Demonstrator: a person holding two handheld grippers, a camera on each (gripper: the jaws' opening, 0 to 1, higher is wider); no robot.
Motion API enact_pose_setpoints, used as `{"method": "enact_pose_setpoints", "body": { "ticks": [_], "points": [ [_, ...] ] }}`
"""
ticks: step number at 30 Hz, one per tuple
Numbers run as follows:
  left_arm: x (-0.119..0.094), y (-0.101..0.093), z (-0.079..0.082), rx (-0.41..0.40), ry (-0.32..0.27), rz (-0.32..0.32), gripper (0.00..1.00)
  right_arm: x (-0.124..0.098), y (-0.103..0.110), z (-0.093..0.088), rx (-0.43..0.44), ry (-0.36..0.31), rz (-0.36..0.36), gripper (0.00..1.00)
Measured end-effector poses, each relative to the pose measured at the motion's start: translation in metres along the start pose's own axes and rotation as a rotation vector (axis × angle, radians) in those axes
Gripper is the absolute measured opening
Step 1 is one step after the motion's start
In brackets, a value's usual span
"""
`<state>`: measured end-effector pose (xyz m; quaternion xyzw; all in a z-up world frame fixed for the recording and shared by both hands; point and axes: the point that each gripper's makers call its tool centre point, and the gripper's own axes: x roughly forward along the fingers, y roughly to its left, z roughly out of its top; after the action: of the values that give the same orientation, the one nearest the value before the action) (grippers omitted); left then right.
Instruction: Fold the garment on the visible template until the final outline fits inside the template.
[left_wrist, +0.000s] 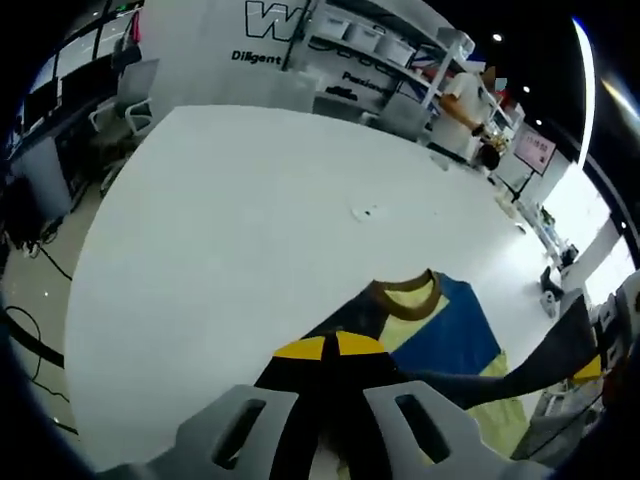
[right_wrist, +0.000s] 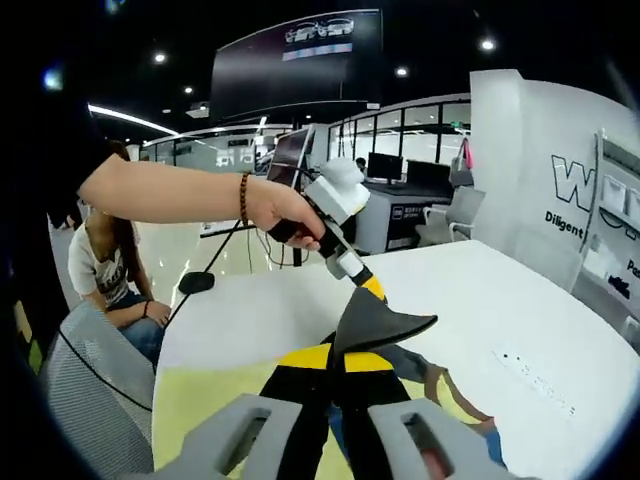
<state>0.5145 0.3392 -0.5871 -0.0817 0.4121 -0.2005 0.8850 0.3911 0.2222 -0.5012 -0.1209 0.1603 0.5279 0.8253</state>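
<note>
Lifting garment (left_wrist: 440, 330) off white worktop (left_wrist: 230, 220): left tongs (left_wrist: 335, 410) pinching dark near edge, right tongs (right_wrist: 335, 425) pinching opposite dark edge, cloth stretching between them, collar lying far.

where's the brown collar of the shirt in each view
Left gripper view: the brown collar lies right of centre on the white table, above the blue panel, beyond the left gripper.
Right gripper view: the collar is at lower right, partly hidden behind dark cloth, right of the right gripper.
Shared landmark: the white wall with large lettering.
</note>
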Motion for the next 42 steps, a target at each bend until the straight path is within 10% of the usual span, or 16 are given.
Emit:
{"method": "enact_pose_setpoints", "body": {
  "ticks": [16,42],
  "points": [
    [0.031,-0.041,-0.006,0.005,0.028,-0.080,0.00,-0.040,-0.035,-0.021,0.203,-0.009,-0.135,0.00],
    [0.074,-0.077,-0.048,0.043,0.112,-0.156,0.01,-0.077,-0.072,-0.118,0.481,0.160,-0.286,0.00]
  ]
}}
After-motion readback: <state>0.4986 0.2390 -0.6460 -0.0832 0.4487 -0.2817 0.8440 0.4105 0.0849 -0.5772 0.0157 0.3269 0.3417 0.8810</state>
